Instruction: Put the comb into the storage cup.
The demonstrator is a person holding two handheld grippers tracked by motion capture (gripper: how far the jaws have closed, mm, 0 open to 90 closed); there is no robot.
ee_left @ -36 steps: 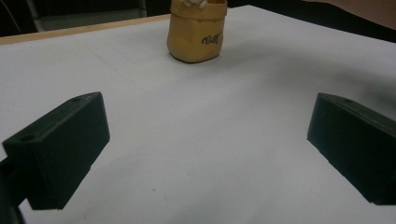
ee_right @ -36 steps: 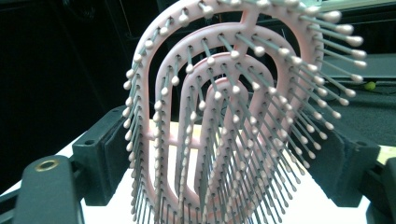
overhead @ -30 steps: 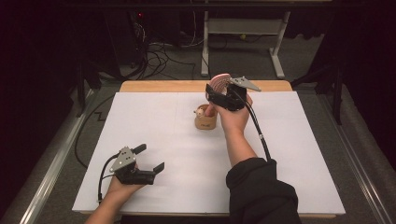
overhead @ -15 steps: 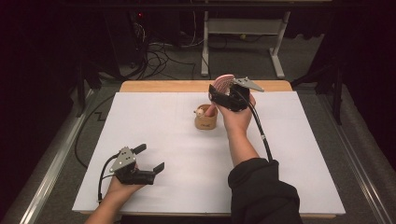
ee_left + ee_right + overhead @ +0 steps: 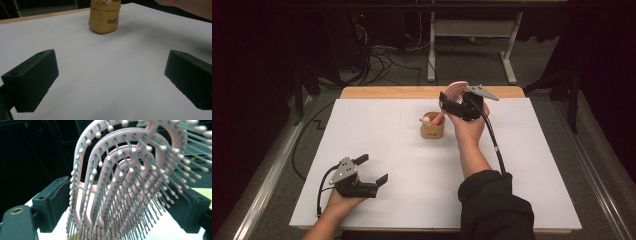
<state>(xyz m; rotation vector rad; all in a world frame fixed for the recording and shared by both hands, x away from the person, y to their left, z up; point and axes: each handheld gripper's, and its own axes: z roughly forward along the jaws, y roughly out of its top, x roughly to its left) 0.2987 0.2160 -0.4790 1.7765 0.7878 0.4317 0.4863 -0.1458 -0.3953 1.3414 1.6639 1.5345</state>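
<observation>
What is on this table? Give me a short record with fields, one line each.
Surface: white table
Cup: tan cup, upright, mid-table toward the far edge
Brush: pink hairbrush, head raised, handle running down into the cup
Right claw: above the cup, jaws have just been opening, brush head between them, a gap beside one pad
Left claw: near the front edge, jaws wide apart, nothing between them

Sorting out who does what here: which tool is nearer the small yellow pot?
Right. The right tool hangs just above and beside the yellow pot, a pink hairbrush between its jaws; the left tool rests far off at the table's near-left edge.
</observation>
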